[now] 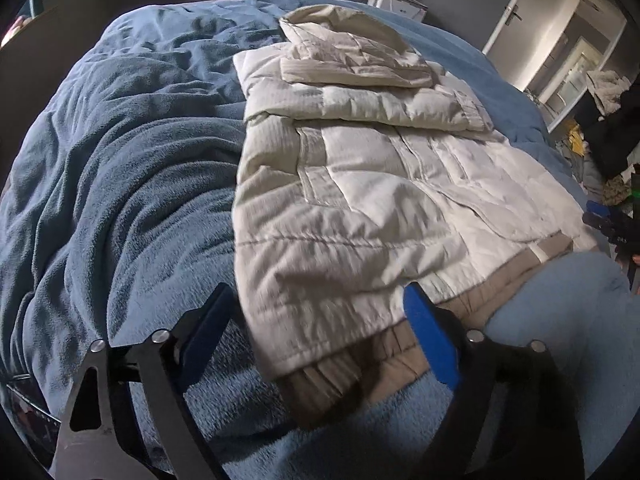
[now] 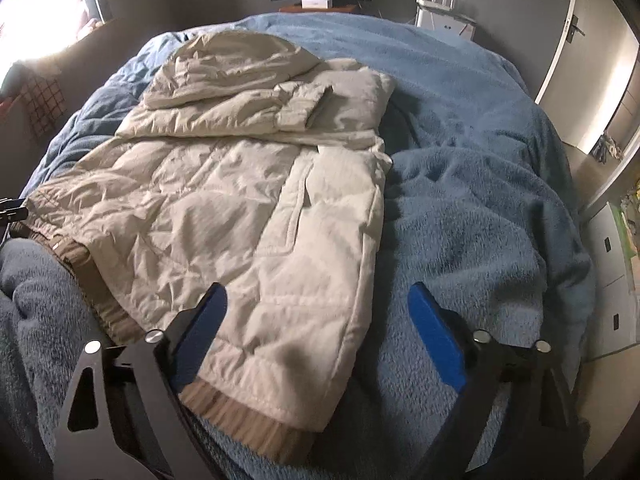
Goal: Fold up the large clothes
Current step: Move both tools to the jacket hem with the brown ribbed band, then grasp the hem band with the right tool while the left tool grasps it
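A cream quilted jacket [image 1: 360,184] lies flat on a blue fleece blanket [image 1: 120,168] that covers a bed, sleeves folded across its chest and hood at the far end. Its long axis runs straight away from both claws, and its tan ribbed hem [image 2: 240,416] is the end nearest them.

The left gripper [image 1: 316,332] stands wide with nothing pinched; the hem's left corner lies between and just below its blue fingers [image 1: 432,344]. The right gripper [image 2: 318,332] is also wide and empty, with the hem's right corner under its gap. Each claw has its own corner, neither clearly closer.

Ahead of the claws the jacket's far half and the blanket beyond look free, which I judge leaves room to carry the hem toward the hood. Bare blanket flanks the jacket on both sides. A white door [image 2: 580,40] stands to the far right.
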### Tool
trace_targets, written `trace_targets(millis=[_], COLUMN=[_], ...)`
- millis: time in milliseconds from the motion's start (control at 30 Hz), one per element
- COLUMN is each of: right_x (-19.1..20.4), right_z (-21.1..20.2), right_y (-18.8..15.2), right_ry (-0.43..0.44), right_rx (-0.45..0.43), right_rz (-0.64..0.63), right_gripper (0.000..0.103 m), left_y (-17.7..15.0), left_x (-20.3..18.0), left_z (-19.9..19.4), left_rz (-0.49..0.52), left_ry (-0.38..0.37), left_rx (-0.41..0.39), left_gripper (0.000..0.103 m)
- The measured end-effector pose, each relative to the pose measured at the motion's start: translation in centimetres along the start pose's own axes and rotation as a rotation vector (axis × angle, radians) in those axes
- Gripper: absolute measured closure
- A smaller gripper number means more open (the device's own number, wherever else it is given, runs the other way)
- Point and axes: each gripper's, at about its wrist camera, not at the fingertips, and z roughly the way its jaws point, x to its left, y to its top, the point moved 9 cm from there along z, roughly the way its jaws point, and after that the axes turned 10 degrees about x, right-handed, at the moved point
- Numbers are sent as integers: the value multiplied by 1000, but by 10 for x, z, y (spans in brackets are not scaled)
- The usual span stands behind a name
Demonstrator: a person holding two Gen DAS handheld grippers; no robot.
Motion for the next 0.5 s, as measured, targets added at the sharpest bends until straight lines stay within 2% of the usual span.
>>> trace_targets(millis=[133, 233, 300, 400, 500], right_x=[0, 3, 5, 7, 11], right_z=[-1, 1, 3, 2, -1], right_y=[-10, -18, -24, -33, -42], right_ry=[-2, -6, -7, -3, 26], right_rx=[30, 58, 74, 95, 119], right_rz=[8, 1, -6, -12, -10], right_gripper=[26, 35, 43, 50, 52], left_y=[-9, -10, -10, -11, -14], left_x=[-8, -5, -2, 0, 1], left_z=[6, 6, 5, 4, 3], left_rz=[56, 48, 37, 39, 41], left_ry=[44, 61, 76, 94, 93], left_rx=[32, 27, 20, 22, 29], left_gripper=[26, 33, 43, 49, 53])
